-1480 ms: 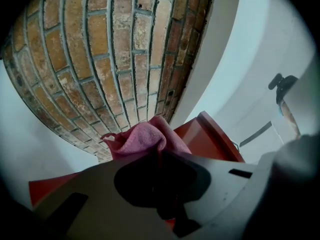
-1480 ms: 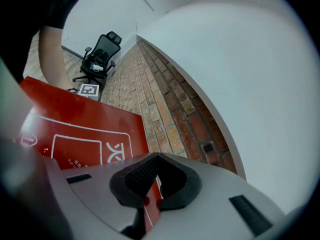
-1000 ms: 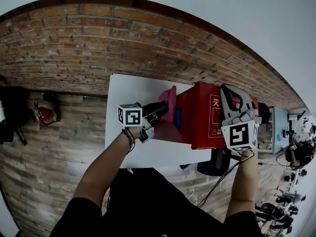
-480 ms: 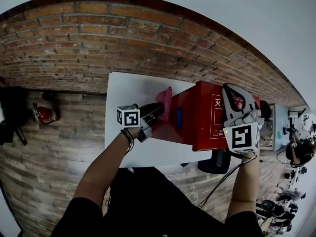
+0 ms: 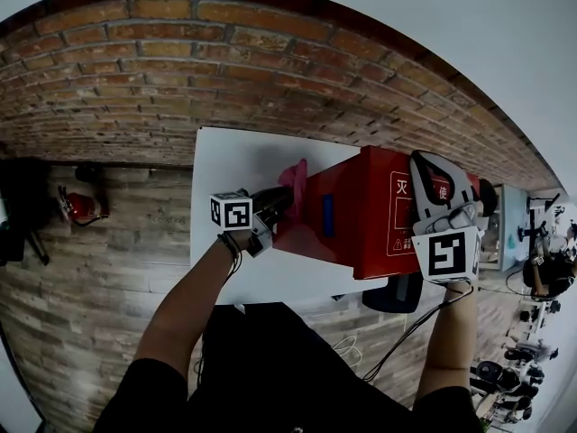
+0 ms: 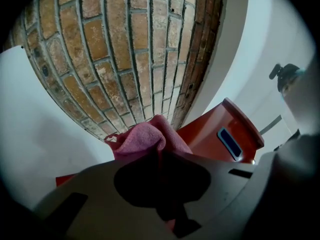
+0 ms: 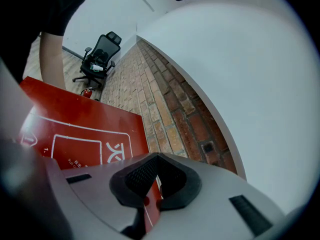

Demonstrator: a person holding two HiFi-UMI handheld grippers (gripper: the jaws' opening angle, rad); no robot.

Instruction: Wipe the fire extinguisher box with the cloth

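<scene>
The red fire extinguisher box (image 5: 361, 215) stands on a white table (image 5: 234, 161) against a brick wall. My left gripper (image 5: 278, 202) is shut on a bunched pink cloth (image 5: 296, 180) and presses it against the box's left side face. In the left gripper view the cloth (image 6: 145, 136) bulges out past the jaws, with the box (image 6: 220, 129) just behind it. My right gripper (image 5: 439, 186) sits at the box's right end. In the right gripper view its pads pinch the edge of the red panel (image 7: 75, 129) with white lettering.
The brick wall (image 5: 180, 88) runs right behind the table. A small red extinguisher (image 5: 81, 207) stands on the wooden floor to the left. A black office chair (image 5: 397, 291) is below the box's right end, and another chair (image 7: 100, 54) stands far off along the wall.
My left gripper has slid down the box's left side with the cloth still in it. The right gripper has kept its hold in the same place.
</scene>
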